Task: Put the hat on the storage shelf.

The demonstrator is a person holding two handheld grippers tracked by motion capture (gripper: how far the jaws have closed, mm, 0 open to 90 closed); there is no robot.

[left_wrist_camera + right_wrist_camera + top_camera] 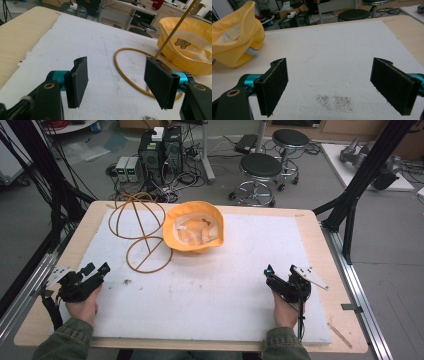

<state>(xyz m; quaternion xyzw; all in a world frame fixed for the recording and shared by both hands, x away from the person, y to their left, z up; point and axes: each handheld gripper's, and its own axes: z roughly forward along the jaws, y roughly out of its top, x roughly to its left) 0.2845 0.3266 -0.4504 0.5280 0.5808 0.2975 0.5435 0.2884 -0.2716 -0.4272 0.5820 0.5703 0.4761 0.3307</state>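
Note:
A yellow bucket hat [194,226] lies upside down at the back middle of the white foam board [210,295], its pale lining facing up. A tan wire frame [140,227] of looped rings lies just left of it and touches its brim. My left gripper [96,269] rests near the board's front left corner, open and empty. In the left gripper view the gripper [117,75] points at a wire ring [125,72] and the hat [185,50]. My right gripper [281,272] sits at the front right, open and empty. In the right gripper view the gripper [329,75] has the hat [237,42] far left.
The foam board lies on a wooden table [320,250] with metal rails along both sides. Black frame posts [357,180] rise at the back right and back left. Stools [260,167] and computer cases [160,150] stand on the floor behind. Dark specks [334,101] mark the foam.

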